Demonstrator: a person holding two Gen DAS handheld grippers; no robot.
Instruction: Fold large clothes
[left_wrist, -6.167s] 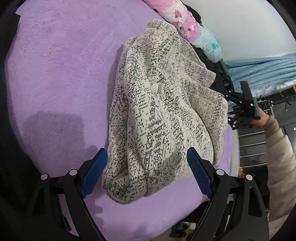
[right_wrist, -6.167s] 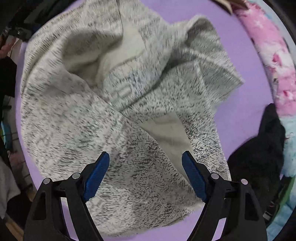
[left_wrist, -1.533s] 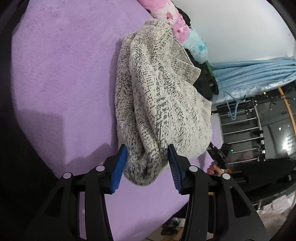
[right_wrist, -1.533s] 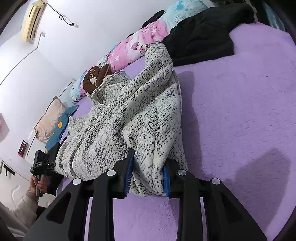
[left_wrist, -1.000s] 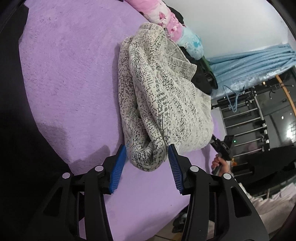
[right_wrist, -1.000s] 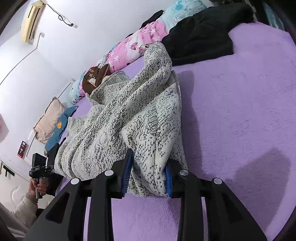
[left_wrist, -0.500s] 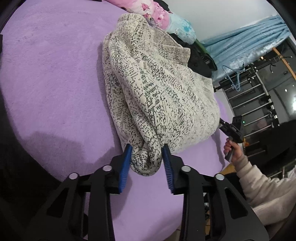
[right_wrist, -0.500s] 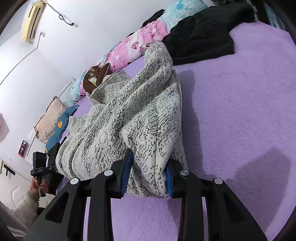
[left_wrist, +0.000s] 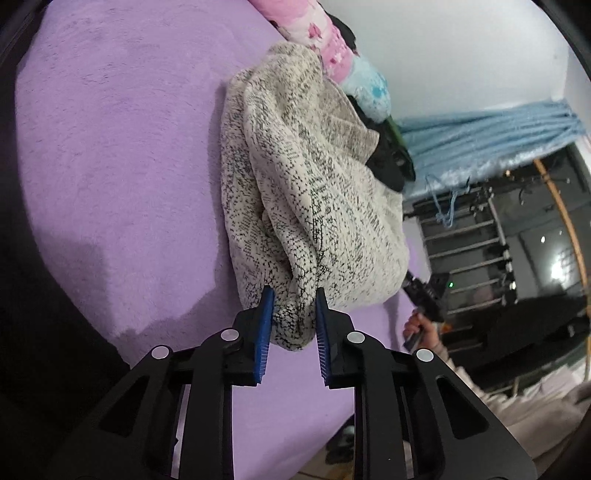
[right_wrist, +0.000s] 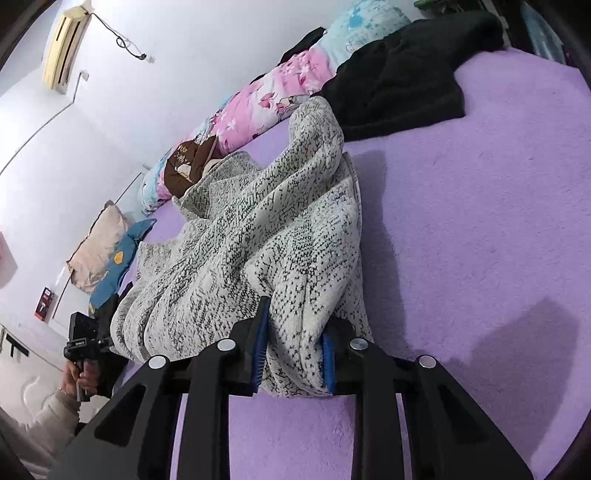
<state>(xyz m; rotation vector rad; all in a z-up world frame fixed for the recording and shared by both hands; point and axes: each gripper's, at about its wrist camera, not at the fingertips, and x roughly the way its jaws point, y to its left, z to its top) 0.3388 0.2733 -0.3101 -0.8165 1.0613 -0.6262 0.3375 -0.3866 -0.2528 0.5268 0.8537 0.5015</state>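
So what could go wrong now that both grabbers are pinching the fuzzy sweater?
The left gripper pinches only a small bunched corner of the sweater, so it might slip out when lifted. The right gripper holds a thick fold, maybe several layers, so the sweater may open unevenly. The black garment lies close to the sweater's far end and could get dragged along.

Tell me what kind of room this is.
Most likely a bedroom. The speckled knit lies on a bed with a purple cover, pillows and a floral quilt line the wall, and an air conditioner hangs high up.
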